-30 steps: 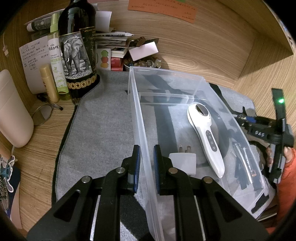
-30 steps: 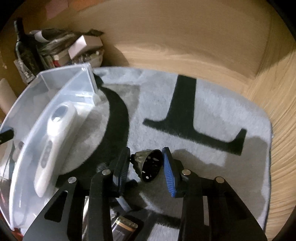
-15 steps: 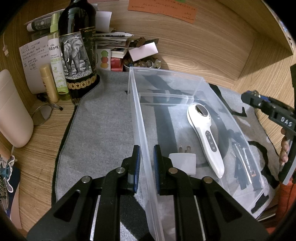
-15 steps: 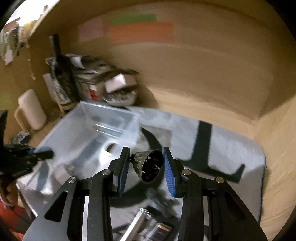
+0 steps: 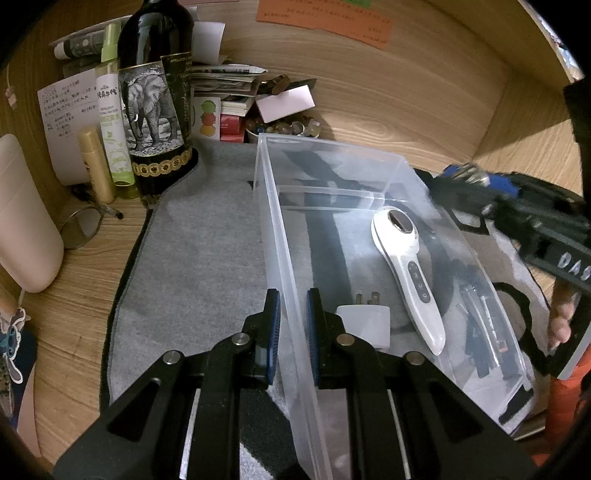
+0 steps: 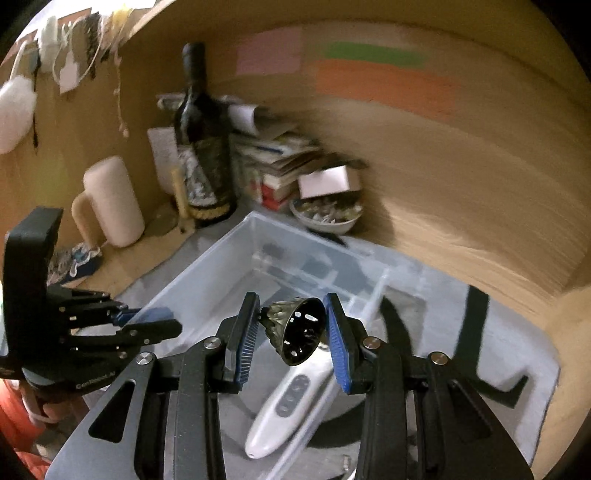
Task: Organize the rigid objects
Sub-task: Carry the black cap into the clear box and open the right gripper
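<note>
The right gripper [image 6: 291, 332] pinches a perforated metal cone [image 6: 295, 332] above the clear bin [image 5: 369, 177], whose near wall the left gripper [image 5: 293, 325] clamps; the slim grip could let the cone slip.

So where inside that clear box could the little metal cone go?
The clear box is bare at its far end, beyond the white handheld device. The near end is crowded: white plug, dark sticks.

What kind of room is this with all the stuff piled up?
Probably a desk nook at someone's home. Wooden walls carry sticky notes, papers and booklets are stacked in the corner by a wine bottle, and a clear plastic bin sits on a grey mat.
</note>
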The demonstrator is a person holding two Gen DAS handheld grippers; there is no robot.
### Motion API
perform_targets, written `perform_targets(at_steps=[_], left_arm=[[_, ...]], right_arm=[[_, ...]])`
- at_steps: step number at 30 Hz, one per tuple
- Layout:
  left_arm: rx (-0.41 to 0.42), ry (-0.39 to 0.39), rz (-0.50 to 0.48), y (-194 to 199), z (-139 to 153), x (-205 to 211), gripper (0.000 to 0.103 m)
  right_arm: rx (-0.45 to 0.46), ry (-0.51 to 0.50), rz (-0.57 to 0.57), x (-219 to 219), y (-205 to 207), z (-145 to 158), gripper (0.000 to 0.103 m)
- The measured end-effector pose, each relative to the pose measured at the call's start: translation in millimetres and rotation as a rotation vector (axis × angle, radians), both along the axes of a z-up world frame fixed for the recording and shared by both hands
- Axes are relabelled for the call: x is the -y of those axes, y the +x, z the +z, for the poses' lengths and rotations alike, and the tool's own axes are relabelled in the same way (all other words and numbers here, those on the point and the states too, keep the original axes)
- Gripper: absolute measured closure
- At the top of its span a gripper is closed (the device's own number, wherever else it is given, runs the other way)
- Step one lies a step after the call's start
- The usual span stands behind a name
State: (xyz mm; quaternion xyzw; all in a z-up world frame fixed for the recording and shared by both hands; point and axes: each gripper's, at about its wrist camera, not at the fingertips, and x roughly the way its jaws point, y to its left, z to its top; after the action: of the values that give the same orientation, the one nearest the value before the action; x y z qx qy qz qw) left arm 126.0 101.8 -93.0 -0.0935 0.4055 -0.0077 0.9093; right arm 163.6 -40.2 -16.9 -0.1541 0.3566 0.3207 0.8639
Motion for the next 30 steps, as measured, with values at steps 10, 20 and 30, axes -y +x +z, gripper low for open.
perform_targets(at_steps=[10,20,30], left_arm=[[0.008,0.005,-0.005,-0.7,-1.7,-0.6,0.091],[0.007,0.005,-0.004,-0.9,-1.9,-0.4,0.091],[0.008,0.005,-0.004,-1.2,-1.9,-0.7,0.091]], right_arm=[[-0.157,-0.094,0.04,-27.0,14.4,-37.3,0.071],[-0.19,-0.106,0.042,-31.1,16.8,-44.1,0.07],[-0.108,-0.048,0.024,-19.7,11.9,-20.8,0.044]])
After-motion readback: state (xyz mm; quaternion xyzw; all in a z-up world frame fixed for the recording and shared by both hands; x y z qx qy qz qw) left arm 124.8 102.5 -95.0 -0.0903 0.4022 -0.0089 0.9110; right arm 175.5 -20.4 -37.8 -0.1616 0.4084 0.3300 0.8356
